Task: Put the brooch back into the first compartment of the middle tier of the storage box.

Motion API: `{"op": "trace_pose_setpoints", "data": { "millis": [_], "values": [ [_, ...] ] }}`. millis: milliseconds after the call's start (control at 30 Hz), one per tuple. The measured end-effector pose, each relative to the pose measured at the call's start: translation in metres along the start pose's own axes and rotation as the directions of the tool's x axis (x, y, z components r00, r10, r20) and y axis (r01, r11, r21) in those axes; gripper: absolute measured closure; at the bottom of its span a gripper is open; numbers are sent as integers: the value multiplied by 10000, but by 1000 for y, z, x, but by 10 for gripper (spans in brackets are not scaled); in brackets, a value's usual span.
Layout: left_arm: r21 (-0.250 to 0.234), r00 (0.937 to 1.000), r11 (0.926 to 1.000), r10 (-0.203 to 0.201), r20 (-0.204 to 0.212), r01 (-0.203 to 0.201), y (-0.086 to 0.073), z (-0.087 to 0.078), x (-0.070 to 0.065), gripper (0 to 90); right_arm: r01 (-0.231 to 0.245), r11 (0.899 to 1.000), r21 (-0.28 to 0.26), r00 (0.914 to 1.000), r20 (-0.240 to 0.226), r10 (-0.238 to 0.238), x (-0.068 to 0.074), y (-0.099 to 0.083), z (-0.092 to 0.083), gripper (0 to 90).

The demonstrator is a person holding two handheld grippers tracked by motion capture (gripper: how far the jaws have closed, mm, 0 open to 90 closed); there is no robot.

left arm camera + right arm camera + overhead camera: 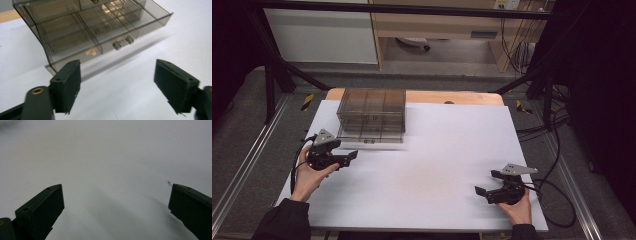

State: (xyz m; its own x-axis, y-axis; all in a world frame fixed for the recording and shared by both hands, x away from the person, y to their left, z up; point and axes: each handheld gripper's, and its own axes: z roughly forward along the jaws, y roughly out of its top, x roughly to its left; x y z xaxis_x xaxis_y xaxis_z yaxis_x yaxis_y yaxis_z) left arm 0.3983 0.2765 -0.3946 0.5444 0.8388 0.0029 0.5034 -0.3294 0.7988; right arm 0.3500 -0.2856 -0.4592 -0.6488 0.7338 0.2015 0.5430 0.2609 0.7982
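Observation:
A smoky clear drawer cabinet stands at the back left of the white table. Its bottom drawer juts forward a little. In the left gripper view the cabinet shows several divided compartments, and the drawer front carries small handles. My left gripper is just in front of and left of the cabinet, open, with nothing between its jaws. My right gripper rests near the table's front right, open over bare white surface.
The wooden tabletop edge shows behind the white sheet. Black frame bars and cables flank the table. White surface spreads between the two grippers.

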Motion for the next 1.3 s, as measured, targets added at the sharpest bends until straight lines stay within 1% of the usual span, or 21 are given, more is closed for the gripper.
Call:
{"op": "trace_pose_setpoints", "data": {
  "millis": [33,167,333,533,600,733,800,1100,1300],
  "values": [
    [-13,10000,10000,36,68,-36,-3,-1,-1,171,1,10000,2,10000,-1,-1,0,0,0,5],
    [-69,9997,10000,-25,248,27,-15,-3,-4,117,-1,10000,20,10000,-6,1,0,0,0,5],
    [-55,9996,10000,-9,280,10,-25,-6,-6,54,-3,10000,18,10000,-12,3,0,0,0,5],
    [-62,9996,10000,52,281,-50,-37,-11,-8,41,-4,10000,16,10000,-29,4,0,0,0,5],
    [-104,9997,9999,44,222,-42,-41,-11,-7,41,-4,10000,28,10000,-37,5,0,0,0,5],
    [-87,9995,10000,-3,307,6,-50,-13,-8,43,-5,10000,24,10000,-34,5,0,0,1,5],
    [-52,9993,10000,35,362,-33,-53,-13,-9,43,-17,10000,44,10000,-39,17,0,0,0,5],
    [-106,9989,9998,-176,442,181,-65,-13,-8,43,-17,10000,53,10000,-40,18,0,0,1,5],
    [-123,9989,9996,-241,395,246,-67,-13,-6,43,-33,10000,71,10000,-49,33,0,0,0,5]
  ]
}}
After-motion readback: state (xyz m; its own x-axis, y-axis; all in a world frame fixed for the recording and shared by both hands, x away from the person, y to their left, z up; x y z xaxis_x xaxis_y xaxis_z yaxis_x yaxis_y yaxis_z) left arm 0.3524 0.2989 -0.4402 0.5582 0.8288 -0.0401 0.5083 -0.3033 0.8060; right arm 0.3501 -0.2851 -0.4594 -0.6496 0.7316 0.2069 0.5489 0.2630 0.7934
